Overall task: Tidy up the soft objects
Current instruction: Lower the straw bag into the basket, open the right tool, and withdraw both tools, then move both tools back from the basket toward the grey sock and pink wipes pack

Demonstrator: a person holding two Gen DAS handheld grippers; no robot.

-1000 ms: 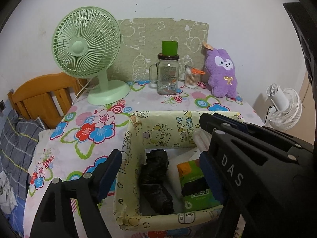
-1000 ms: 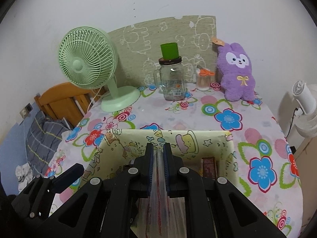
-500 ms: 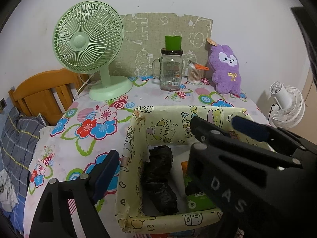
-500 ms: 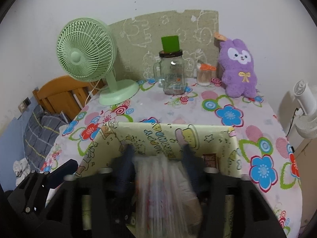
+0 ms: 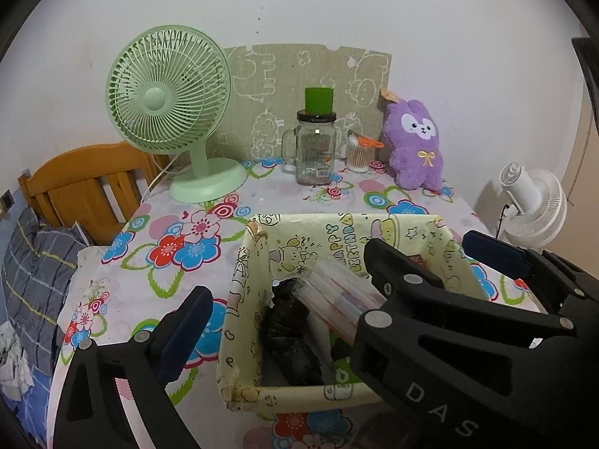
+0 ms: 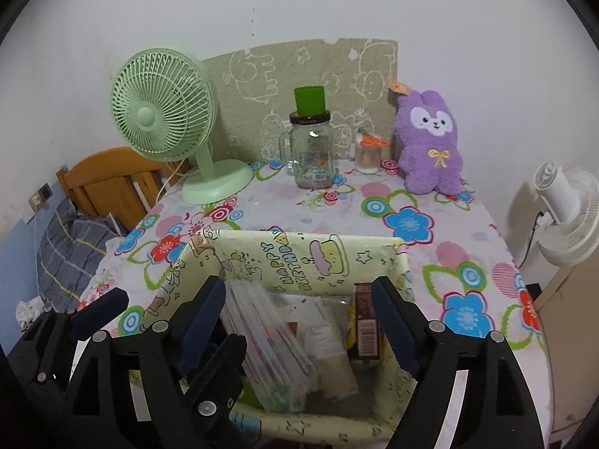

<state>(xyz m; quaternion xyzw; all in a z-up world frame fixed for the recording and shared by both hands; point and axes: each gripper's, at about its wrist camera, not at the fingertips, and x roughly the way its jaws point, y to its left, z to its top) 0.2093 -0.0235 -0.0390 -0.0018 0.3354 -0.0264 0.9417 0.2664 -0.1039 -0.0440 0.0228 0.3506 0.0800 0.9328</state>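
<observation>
A: Left to right, what is here?

B: At the back left corner of the tabletop [image 6: 460, 262] stands a mint-green plastic desk fan [image 6: 164, 112]. Then come a clear glass handled jar with a green cap [image 6: 310, 149] and, in the back right corner, a purple plush rabbit [image 6: 430, 142]. Near the front edge sits the open cream cartoon-printed box [image 6: 307, 262].

A: And the clear crinkly bag with red-striped contents [image 6: 262, 329]?

B: It leans inside the box, against its left wall, beside a crumpled black plastic bag [image 5: 288, 321] and a brown carton [image 6: 365, 321].

A: The grippers?

B: The left gripper [image 5: 329, 299] is opening, pads wide apart; the box's front left part lies between them, unpressed. The right gripper [image 6: 299, 314] is opening too, its jaws straddling the clear bag without pressing it.

A: How would that bag handle?

B: Light, limp and slippery, I judge; pinch its upper edge or a fold, not the flat face.

A: Room to move?

B: The box's thin walls look easy to snag. Upward is free, and there is bare cloth between box and jar.
</observation>
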